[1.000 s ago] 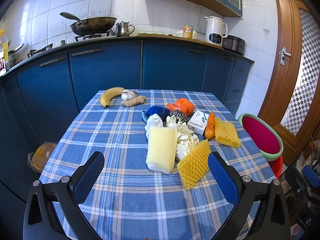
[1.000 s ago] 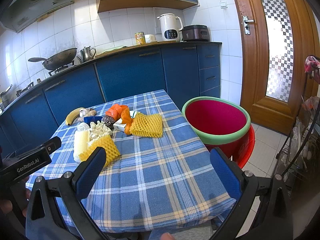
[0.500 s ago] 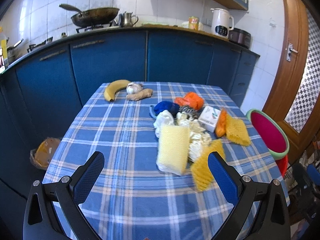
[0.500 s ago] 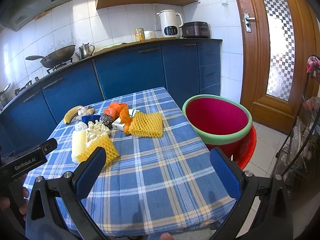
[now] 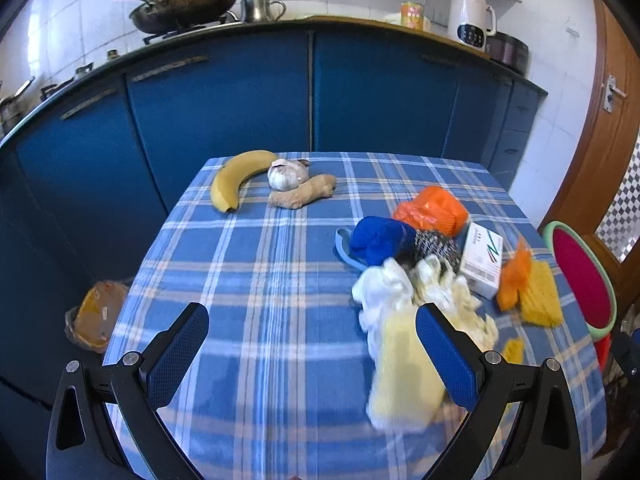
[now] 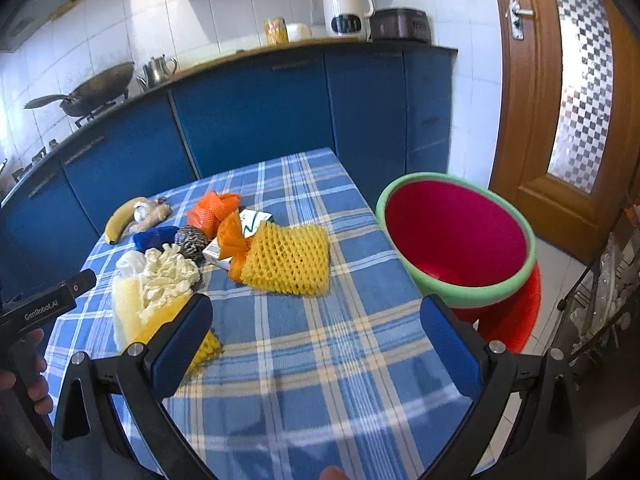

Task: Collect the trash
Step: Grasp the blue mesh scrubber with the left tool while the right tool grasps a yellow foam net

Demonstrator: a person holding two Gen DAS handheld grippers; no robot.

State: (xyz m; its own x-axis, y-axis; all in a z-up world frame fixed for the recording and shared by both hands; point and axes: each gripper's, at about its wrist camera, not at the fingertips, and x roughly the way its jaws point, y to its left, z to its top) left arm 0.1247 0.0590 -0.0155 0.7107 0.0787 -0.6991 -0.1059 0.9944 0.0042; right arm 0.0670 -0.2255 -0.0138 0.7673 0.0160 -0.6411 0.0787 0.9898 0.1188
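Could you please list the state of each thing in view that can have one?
left hand-held gripper: open, holding nothing.
right hand-held gripper: open, holding nothing.
red basin: tilted, nothing inside.
banana: unpeeled.
small box: closed, lying flat.
cabinet doors: shut.

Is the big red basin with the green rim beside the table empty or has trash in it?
Empty: the red basin with green rim shows only bare red inside.

A blue-and-white plaid cloth covers the counter. On it lie a yellow foam fruit net, an orange mesh bag, a blue crumpled rag, a pale yellow foam sleeve, blurred here, and a white carton with what looks like green print. Beside stands a green-rimmed magenta plastic basin.
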